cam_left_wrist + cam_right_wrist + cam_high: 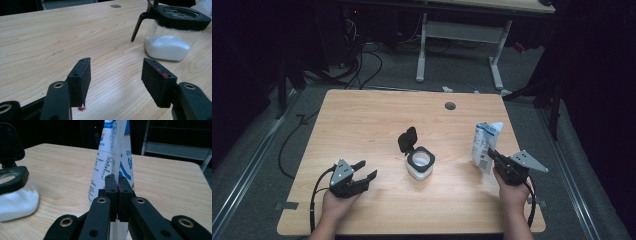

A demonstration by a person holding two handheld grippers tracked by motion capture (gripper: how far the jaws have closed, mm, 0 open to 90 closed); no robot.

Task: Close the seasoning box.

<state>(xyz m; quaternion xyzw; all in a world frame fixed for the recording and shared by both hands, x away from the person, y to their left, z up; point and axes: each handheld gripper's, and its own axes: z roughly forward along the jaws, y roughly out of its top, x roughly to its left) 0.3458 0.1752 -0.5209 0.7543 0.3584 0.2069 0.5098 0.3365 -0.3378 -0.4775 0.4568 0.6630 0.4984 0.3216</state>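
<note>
bag spot: white-and-blue bag [485, 145] upright, pinched by right gripper [493, 159] at desk's [377, 120] right edge
left gripper [364, 170]: spread, empty, resting low
jar [420, 163]: lid flipped open, white powder inside

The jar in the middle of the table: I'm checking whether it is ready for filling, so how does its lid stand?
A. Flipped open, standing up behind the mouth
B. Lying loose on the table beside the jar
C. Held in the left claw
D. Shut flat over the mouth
A: the jar has its black lid hinged up behind the open mouth, and white powder is inside.
</note>
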